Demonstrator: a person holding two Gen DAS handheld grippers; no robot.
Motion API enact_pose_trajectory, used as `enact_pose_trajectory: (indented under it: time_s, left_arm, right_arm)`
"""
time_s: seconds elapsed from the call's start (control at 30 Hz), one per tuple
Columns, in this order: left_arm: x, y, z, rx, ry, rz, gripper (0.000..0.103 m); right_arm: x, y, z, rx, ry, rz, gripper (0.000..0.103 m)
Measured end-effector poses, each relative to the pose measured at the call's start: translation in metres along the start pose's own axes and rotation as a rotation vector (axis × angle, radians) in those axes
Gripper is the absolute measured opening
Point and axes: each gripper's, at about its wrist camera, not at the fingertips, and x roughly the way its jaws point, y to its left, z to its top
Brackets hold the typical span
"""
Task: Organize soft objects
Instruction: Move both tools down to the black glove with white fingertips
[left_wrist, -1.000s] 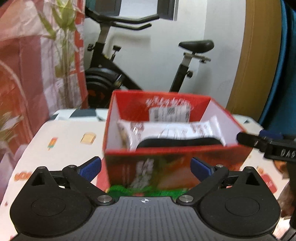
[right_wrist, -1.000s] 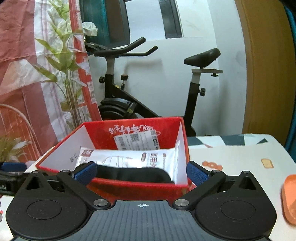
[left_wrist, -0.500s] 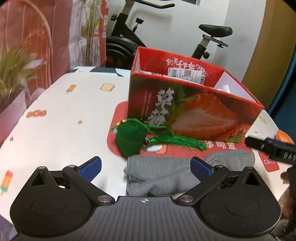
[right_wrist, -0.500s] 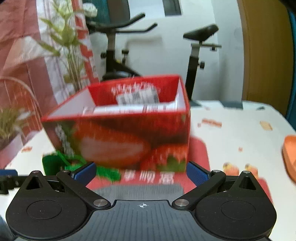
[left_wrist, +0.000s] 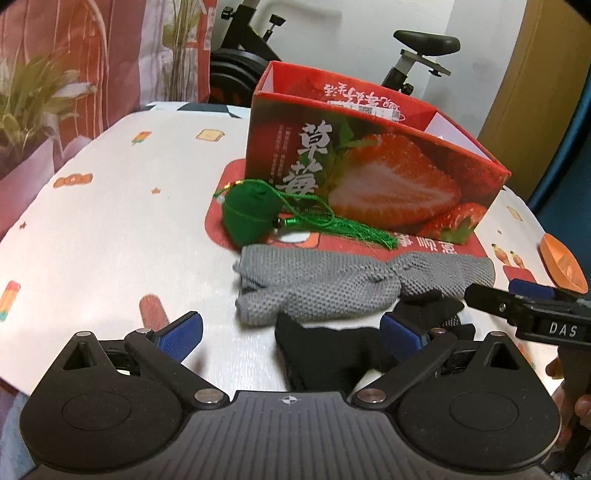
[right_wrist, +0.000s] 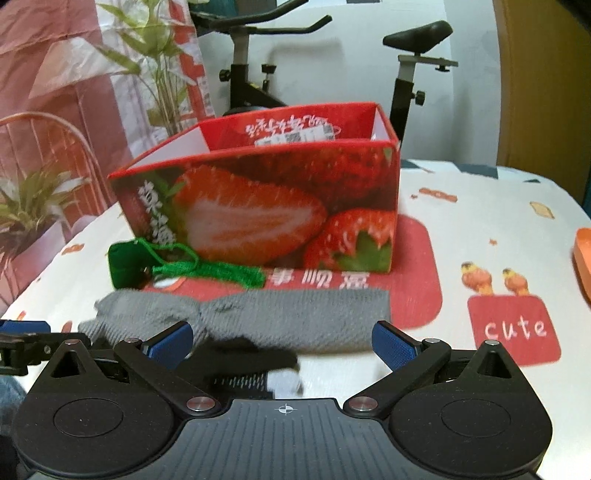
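1. Two grippers are being held low over the table, and both are spread wide with nothing pinched between the blue pads
2. The left gripper is being pointed at a gray knitted cloth, which is lying flat on the table just in front of the pads
3. A black soft thing is being seen right under the left gripper, touching the near edge of the gray knitted cloth
4. A green pouch with a long green tassel is lying just behind the gray cloth, beside the front of the red strawberry box
5. The box is standing open on a red mat, and what is inside it cannot be told from here
6. The right gripper is being aimed at the same gray cloth from the other side, and the black thing is blurred below it
7. An orange dish is being seen at the table's right edge, well apart from the soft things
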Motion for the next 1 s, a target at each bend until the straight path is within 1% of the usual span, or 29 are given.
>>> enact_pose_trajectory:
  time_s: [0.07, 0.1, 0.2, 0.23, 0.27, 0.33, 0.4, 0.5, 0.6, 0.7, 0.77, 0.8, 0.83, 0.9, 1.0]
  left_arm:
    - [-0.002, 0.001, -0.002, -0.01, 0.0, -0.003, 0.101]
    - [-0.003, 0.002, -0.004, -0.013, -0.002, -0.004, 0.099]
    - [-0.005, 0.004, -0.006, -0.021, -0.003, 0.002, 0.086]
    - [-0.006, 0.005, -0.006, -0.027, 0.001, -0.008, 0.08]
    - [-0.006, 0.006, -0.007, -0.032, 0.003, -0.021, 0.077]
    - [-0.007, 0.006, -0.009, -0.037, 0.005, -0.051, 0.068]
    - [-0.005, 0.004, -0.01, -0.03, 0.012, -0.071, 0.066]
    - [-0.002, 0.0, -0.014, -0.021, 0.043, -0.093, 0.065]
    - [0.004, -0.003, -0.016, -0.011, 0.074, -0.102, 0.065]
    - [0.01, -0.004, -0.018, -0.009, 0.097, -0.108, 0.065]
    - [0.014, -0.003, -0.019, -0.014, 0.104, -0.103, 0.062]
    - [0.016, -0.002, -0.02, -0.016, 0.108, -0.097, 0.055]
    - [0.018, 0.0, -0.02, -0.02, 0.117, -0.096, 0.05]
    - [0.022, 0.002, -0.021, -0.032, 0.133, -0.105, 0.05]
    - [0.024, 0.0, -0.021, -0.02, 0.13, -0.104, 0.05]
  right_arm:
    - [-0.002, 0.001, -0.003, -0.009, 0.012, 0.003, 0.102]
    - [-0.003, 0.002, -0.004, -0.013, 0.016, 0.004, 0.102]
    - [-0.004, 0.005, -0.007, -0.028, 0.039, 0.015, 0.1]
    - [-0.004, 0.005, -0.008, -0.029, 0.048, 0.02, 0.097]
    - [-0.004, 0.006, -0.009, -0.03, 0.057, 0.026, 0.096]
    - [-0.005, 0.007, -0.011, -0.033, 0.063, 0.037, 0.093]
    - [-0.008, 0.008, -0.012, -0.038, 0.062, 0.043, 0.09]
    - [-0.009, 0.008, -0.014, -0.042, 0.066, 0.048, 0.087]
    - [-0.005, 0.007, -0.016, -0.038, 0.089, 0.051, 0.082]
    - [0.0, 0.007, -0.018, -0.034, 0.109, 0.054, 0.08]
    - [0.004, 0.006, -0.019, -0.033, 0.12, 0.055, 0.079]
    - [0.005, 0.006, -0.02, -0.034, 0.124, 0.054, 0.078]
    - [0.007, 0.006, -0.02, -0.036, 0.128, 0.05, 0.077]
    - [0.011, 0.006, -0.021, -0.037, 0.138, 0.049, 0.077]
    - [0.015, 0.005, -0.023, -0.036, 0.151, 0.058, 0.076]
